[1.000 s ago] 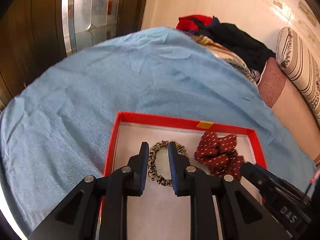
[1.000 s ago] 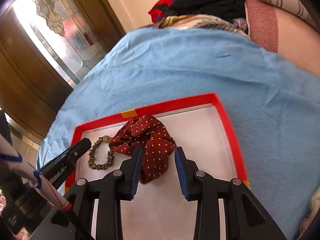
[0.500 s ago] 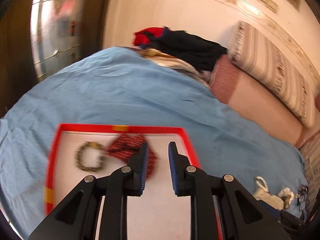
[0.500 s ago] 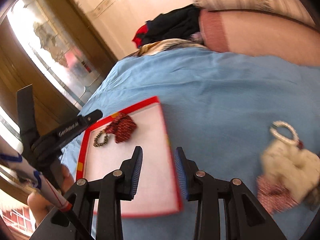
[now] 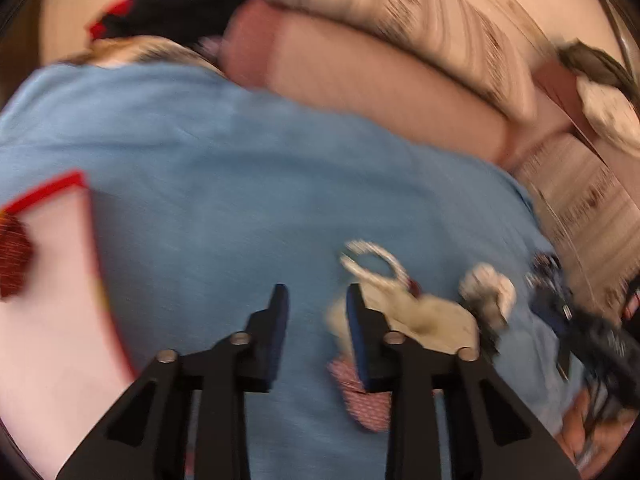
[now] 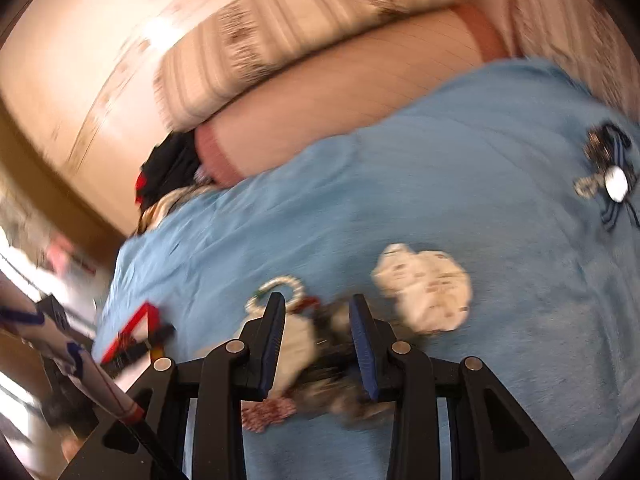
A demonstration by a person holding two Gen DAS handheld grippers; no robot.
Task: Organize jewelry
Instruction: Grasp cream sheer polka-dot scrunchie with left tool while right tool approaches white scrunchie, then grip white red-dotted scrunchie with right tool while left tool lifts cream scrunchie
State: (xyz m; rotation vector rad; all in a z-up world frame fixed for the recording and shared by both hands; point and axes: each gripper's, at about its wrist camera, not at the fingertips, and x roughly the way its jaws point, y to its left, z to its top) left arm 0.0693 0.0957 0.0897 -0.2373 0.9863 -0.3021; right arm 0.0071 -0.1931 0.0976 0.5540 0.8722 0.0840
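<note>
Both views are blurred by motion. My left gripper point(image 5: 316, 300) is open and empty above the blue cloth point(image 5: 208, 208), just left of a loose pile: a pearl ring point(image 5: 374, 258), a cream scrunchie point(image 5: 424, 316) and a pink patterned scrunchie point(image 5: 366, 396). The red-rimmed tray point(image 5: 52, 188) with a dark red dotted scrunchie point(image 5: 14, 256) sits at the far left. My right gripper point(image 6: 318, 312) is open and empty over the same pile, near the pearl ring point(image 6: 280, 286) and a white printed scrunchie point(image 6: 424, 284).
A blue ribbon brooch point(image 6: 610, 176) lies on the cloth at the right. Striped bolsters point(image 5: 420, 28) and a pink cushion point(image 5: 360, 80) line the far edge. Dark clothes point(image 6: 168, 168) are heaped at the back. The tray corner point(image 6: 136, 324) shows at the lower left.
Both grippers have swung right, away from the tray and its two scrunchies, to the loose pile on the cloth. Both stay open and empty.
</note>
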